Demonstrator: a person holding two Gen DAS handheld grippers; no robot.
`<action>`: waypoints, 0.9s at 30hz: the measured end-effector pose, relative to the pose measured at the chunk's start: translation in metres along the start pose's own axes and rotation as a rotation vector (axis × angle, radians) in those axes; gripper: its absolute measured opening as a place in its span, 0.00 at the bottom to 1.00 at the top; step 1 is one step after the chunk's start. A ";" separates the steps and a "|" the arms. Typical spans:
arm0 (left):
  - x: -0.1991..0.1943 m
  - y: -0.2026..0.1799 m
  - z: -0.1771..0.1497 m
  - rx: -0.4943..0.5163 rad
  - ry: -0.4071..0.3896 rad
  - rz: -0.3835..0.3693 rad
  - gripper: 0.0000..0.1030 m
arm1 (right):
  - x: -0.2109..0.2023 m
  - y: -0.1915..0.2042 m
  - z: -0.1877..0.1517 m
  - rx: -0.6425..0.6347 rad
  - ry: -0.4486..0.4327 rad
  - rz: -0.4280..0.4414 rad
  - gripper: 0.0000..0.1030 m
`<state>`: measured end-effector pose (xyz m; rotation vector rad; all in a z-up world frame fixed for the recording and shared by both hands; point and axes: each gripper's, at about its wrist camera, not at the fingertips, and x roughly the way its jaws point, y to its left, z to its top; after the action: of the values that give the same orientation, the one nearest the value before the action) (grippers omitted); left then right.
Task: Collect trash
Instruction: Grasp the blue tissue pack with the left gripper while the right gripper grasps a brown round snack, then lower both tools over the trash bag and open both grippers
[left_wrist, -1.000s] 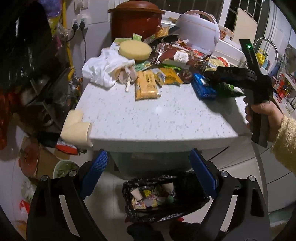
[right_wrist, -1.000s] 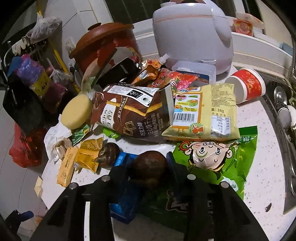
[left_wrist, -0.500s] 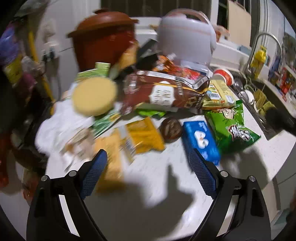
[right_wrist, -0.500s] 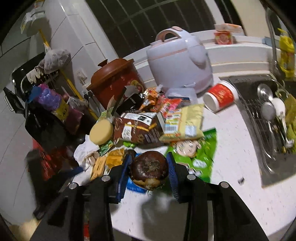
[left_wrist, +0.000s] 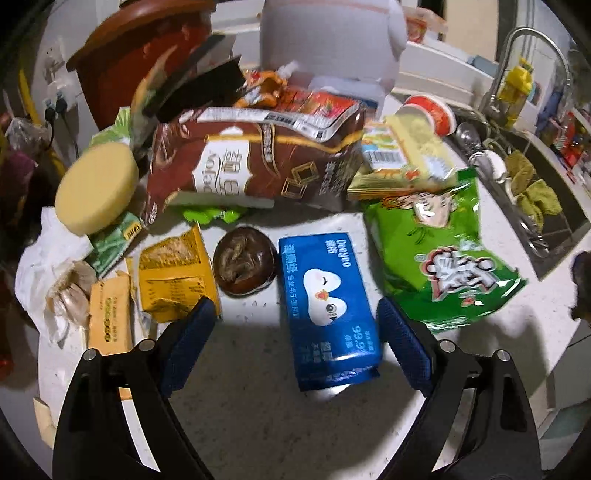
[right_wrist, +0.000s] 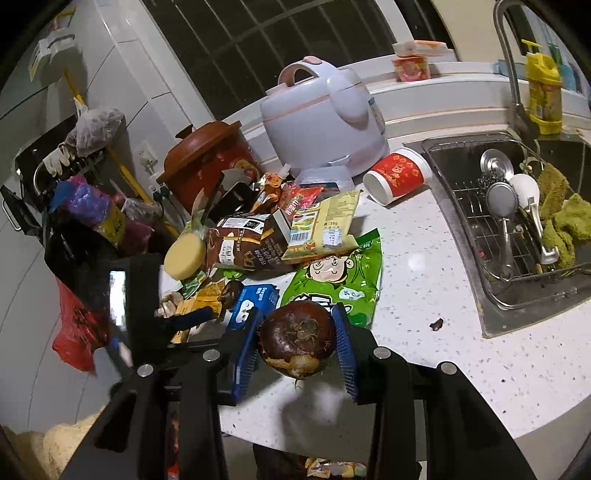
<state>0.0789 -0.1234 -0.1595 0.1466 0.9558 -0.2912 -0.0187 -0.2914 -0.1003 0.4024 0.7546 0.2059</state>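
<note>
While the right gripper (right_wrist: 297, 341) is clamped on a dark brown round husk (right_wrist: 295, 338), both blue pads pressed to its sides and its ragged pale end turned down toward the camera, the left gripper (left_wrist: 295, 328) hangs over the speckled white counter (left_wrist: 258, 398) with its jaws closing and still wide. Between them lies the near end of the blue tissue pack (left_wrist: 330, 308), untouched by either pad. The pack lies flat, its long axis running away from the camera toward the brown snack bag (left_wrist: 255, 162), with a slight lean to the left at its far end. Just left of the pack sits a second brown husk (left_wrist: 244, 265), round with no clear long axis, its open face up. Left of that husk are the yellow wrappers (left_wrist: 177, 275). Right of the pack, almost touching it, lies the green snack bag (left_wrist: 439, 254), its long axis also running away from the camera. Behind the brown bag stand a white rice cooker (right_wrist: 325, 118) and a brown clay pot (right_wrist: 207, 157). In the right wrist view the held husk is lifted clear of the counter, in front of the pack
</note>
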 end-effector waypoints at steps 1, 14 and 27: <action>0.001 -0.001 0.000 0.004 -0.006 0.011 0.74 | 0.000 -0.001 -0.001 0.003 0.001 0.003 0.38; -0.052 0.013 -0.034 0.009 -0.077 -0.183 0.38 | -0.013 0.004 -0.007 0.014 -0.005 0.065 0.38; -0.111 0.052 -0.175 0.061 0.125 -0.262 0.38 | -0.004 0.041 -0.108 -0.107 0.362 0.151 0.38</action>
<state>-0.1018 -0.0102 -0.1689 0.0955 1.0925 -0.5580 -0.0985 -0.2250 -0.1514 0.3234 1.0647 0.4676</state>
